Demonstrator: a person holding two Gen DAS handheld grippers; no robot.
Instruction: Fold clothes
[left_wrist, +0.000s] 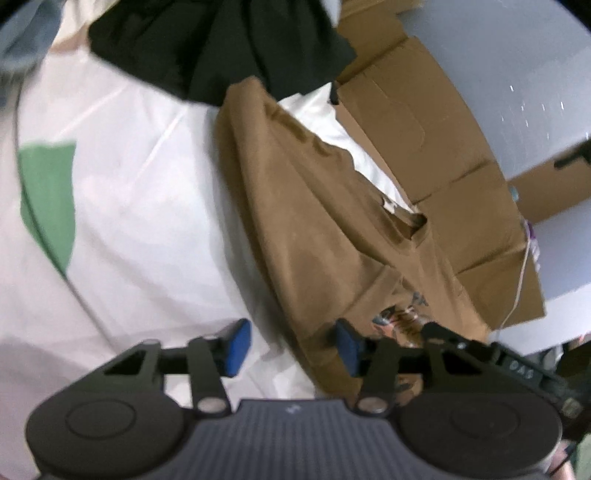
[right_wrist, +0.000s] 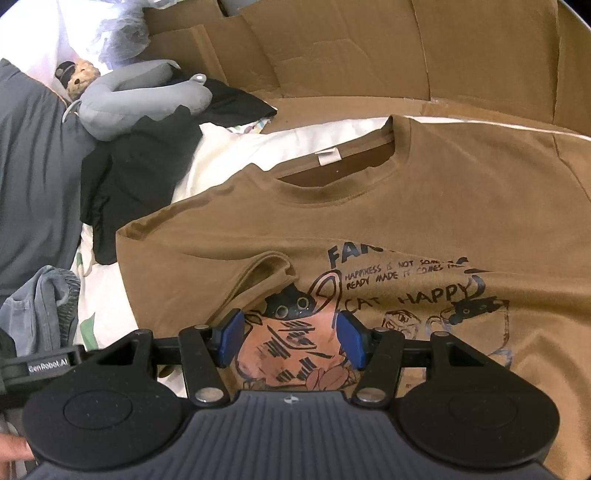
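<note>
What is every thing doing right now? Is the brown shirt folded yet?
brown T-shirt: front up, one sleeve folded in, not fully folded.
black garment: crumpled in a heap.
grey neck pillow: resting on the black garment.
denim garment: bunched up.
left gripper: open, holding nothing.
right gripper: open, above the shirt's cat print.

Both wrist views look down close over their tongs, sharing the brown T-shirt (right_wrist: 424, 206) on the bed.
</note>
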